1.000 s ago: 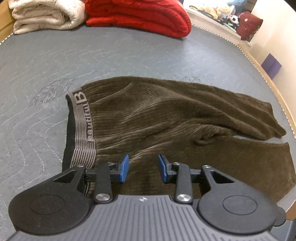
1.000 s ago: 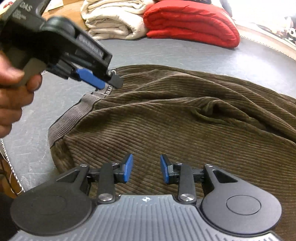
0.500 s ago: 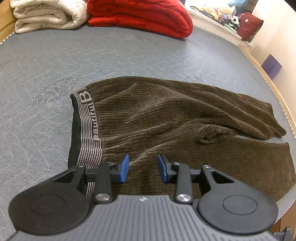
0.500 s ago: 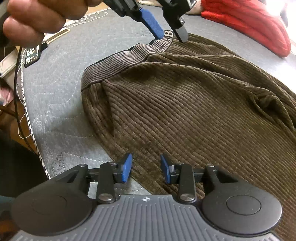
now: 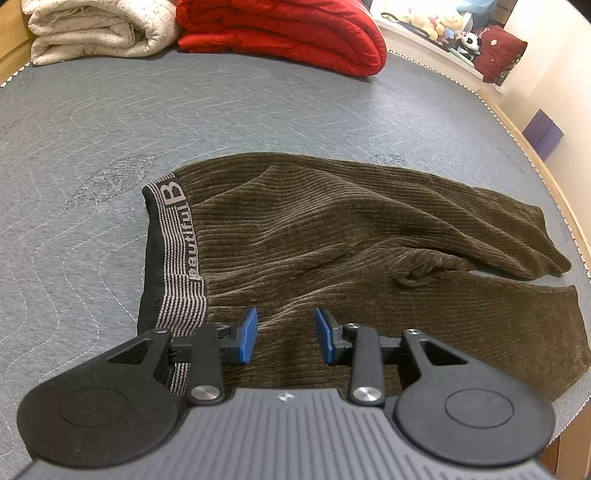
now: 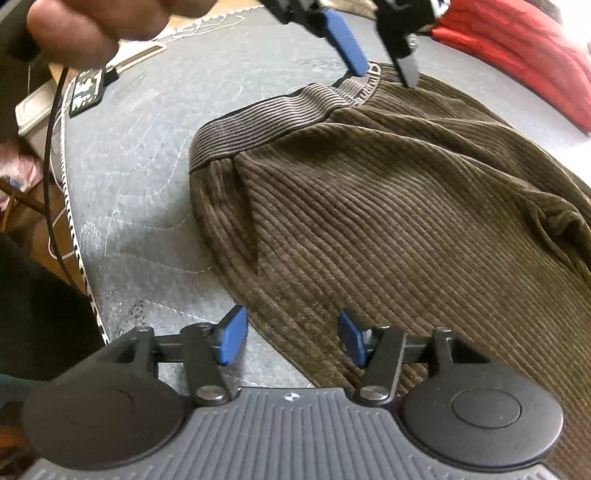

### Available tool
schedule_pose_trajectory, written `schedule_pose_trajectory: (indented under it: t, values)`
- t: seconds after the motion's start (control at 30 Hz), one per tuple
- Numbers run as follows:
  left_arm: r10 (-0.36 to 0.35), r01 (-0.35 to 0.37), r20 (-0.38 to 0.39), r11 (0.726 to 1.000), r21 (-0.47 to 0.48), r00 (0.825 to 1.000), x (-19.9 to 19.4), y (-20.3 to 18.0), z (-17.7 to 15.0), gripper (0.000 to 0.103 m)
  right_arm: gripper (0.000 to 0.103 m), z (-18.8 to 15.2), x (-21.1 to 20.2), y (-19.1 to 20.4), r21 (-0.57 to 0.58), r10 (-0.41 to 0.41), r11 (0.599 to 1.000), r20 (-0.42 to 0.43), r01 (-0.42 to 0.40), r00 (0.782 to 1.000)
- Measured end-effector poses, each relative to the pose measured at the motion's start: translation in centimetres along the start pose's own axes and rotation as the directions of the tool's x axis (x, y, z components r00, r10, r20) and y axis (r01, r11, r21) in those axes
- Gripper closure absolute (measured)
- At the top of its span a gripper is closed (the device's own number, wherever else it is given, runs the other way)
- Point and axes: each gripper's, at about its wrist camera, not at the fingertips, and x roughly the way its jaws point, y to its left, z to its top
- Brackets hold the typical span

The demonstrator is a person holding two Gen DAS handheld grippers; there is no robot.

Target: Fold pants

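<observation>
Grey quilted bed (image 5: 258, 110) fills most of both views, with a folded cream blanket (image 5: 96, 29) and a folded red blanket (image 5: 288, 33) stacked at the far end, and some stuffed toys (image 5: 439, 22) on a ledge past the corner.

Your pants (image 5: 351, 236) are lying flat on the bed, brown corduroy, with the striped waistband (image 5: 181, 254) on the left in the left wrist view and the two legs running off to the right toward the bed edge. There's a small bunched-up wrinkle where the legs split.

Your left gripper (image 5: 284, 336) hangs just over the fabric right beside the waistband, fingers partly spread with nothing pinched between them. You can see it from the right wrist camera too, up top near the waistband corner, with your hand (image 6: 92, 26) blurry in the upper left.

Your right gripper (image 6: 290, 339) sits at the near edge of the pants (image 6: 388, 221), and its fingers have just been opening. They're spread wide now, one blue finger (image 6: 231, 339) over bare bed, the other over corduroy, so the pants edge runs between them but isn't squeezed. Can't tell if the tips are actually touching the cloth.
</observation>
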Motion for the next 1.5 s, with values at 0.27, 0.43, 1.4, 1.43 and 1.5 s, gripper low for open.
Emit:
schedule_pose_trajectory:
  t: [0.27,0.43,1.4,1.43,1.5]
  values:
    - [0.011,-0.011,0.005,1.0,-0.015,1.0,-0.1,0.7,0.3,0.064,0.049,0.2,0.3,0.2,-0.023,-0.011,1.0,0.008,0.011,1.0]
    - [0.014,-0.014,0.006,1.0,-0.022,1.0,-0.2,1.0,0.4,0.064,0.065,0.3,0.2,0.2,-0.054,0.016,0.998,0.017,-0.015,1.0]
    - [0.022,-0.019,0.094,0.999,-0.034,0.995,-0.7,-0.9,2.0,0.044,0.029,2.4,-15.3,-14.2,0.608,-0.435,0.773,0.299,0.182,0.849]
    - [0.027,-0.024,0.109,0.999,-0.03,0.994,-0.8,-1.2,2.0,0.041,0.023,2.4,-16.1,-14.8,0.639,-0.481,0.743,0.303,0.199,0.823]
    - [0.032,-0.031,0.146,0.999,-0.008,0.989,-0.8,-1.9,1.9,0.037,0.02,1.7,-16.9,-15.8,0.668,-0.559,0.706,0.321,0.235,0.765]
